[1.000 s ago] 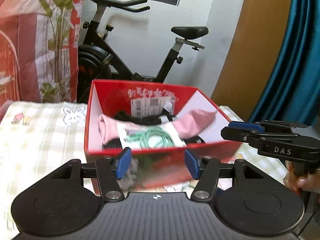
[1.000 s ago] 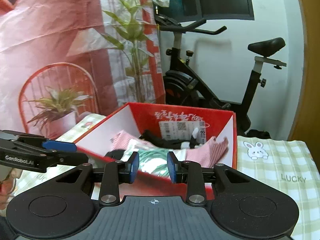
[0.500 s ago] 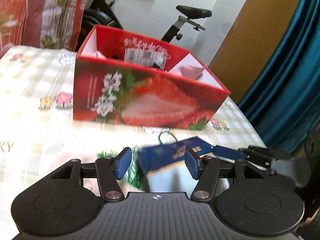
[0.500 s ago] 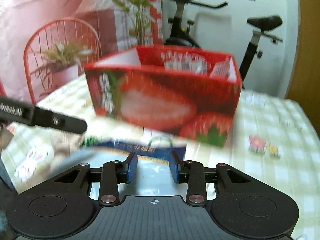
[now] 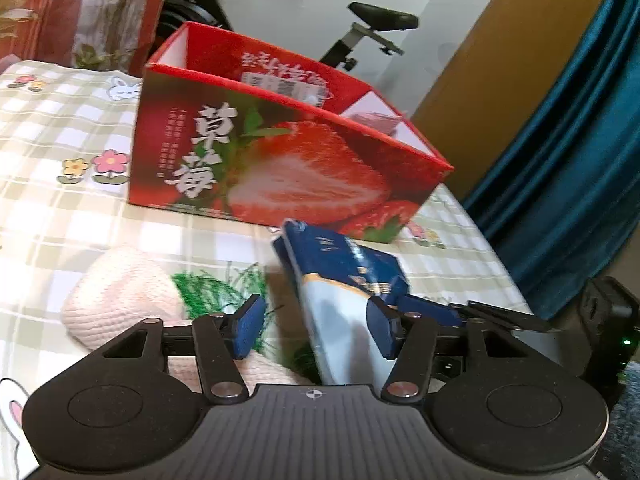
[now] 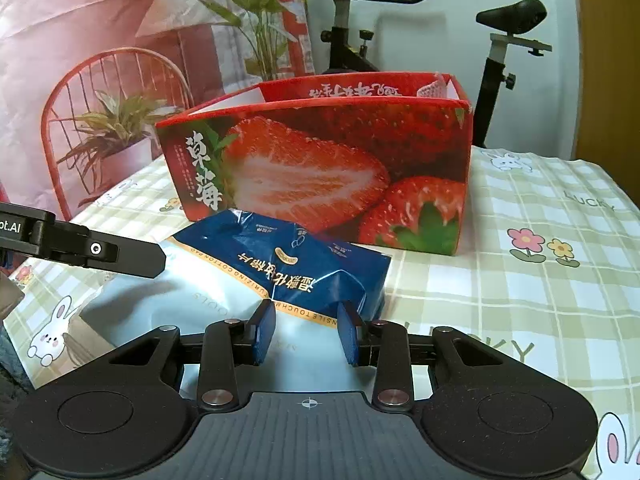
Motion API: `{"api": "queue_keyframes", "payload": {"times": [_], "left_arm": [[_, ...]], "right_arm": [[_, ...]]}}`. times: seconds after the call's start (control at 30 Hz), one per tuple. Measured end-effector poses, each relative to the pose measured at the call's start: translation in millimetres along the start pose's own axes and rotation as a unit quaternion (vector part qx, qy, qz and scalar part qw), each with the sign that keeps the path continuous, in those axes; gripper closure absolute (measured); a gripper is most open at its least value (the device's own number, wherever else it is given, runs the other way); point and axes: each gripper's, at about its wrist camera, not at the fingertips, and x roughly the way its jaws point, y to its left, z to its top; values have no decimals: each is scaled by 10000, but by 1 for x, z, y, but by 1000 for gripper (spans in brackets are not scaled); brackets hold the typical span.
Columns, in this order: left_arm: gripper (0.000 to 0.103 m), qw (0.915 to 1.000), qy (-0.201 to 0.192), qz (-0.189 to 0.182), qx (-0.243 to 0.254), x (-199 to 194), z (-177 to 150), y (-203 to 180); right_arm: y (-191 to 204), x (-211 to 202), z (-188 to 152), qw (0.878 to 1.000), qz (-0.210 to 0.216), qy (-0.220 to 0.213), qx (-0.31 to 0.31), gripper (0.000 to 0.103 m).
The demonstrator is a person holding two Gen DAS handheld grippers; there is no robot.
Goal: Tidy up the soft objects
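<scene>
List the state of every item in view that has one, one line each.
Strawberry box: upright, top open, pink cloth showing inside.
Blue cotton pad pack: lying on the tablecloth before the box, ungripped.
Pink knitted item: lying on the tablecloth.
Left hand-held gripper: open.
Right hand-held gripper: open.

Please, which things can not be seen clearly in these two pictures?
- Inside of the strawberry box: in both views its front wall hides the contents; only a pink edge peeks out.
- Blue pouch: near end hidden behind the right tongs.
- Pink knitted item: partly behind the left tongs, blurred.
</scene>
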Motion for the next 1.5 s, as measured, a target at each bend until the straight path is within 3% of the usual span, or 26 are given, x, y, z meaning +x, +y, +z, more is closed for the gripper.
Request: {"api": "queue_keyframes", "payload": {"times": [0.1, 0.17, 0.43, 0.6, 0.73, 1.3, 1.5], "left_arm": [[60, 9998, 88, -149, 0, 4, -3, 0], [74, 9997, 154, -173, -27, 9, -6, 0], [74, 9994, 256, -141, -193, 16, -11, 9], [74, 9992, 327, -112, -220, 20, -13, 12], [74, 9989, 372, -73, -274, 20, -15, 18], [74, 9984, 423, -26, -377, 24, -16, 23], [74, 9984, 417, 8, -374, 25, -16, 21]], "right_arm": [[0, 0, 0, 10000, 28, -36, -25, 70], [0, 0, -1, 10000, 34, -54, -32, 70], [4, -2, -1, 9997, -44, -191, -118, 69], [5, -5, 1, 9992, -149, -349, -128, 49], [3, -7, 1, 9987, -276, -420, -74, 43], [-15, -2, -3, 9973, -381, -375, 496, 42], [-15, 2, -6, 9980, -275, -321, 478, 47]]}}
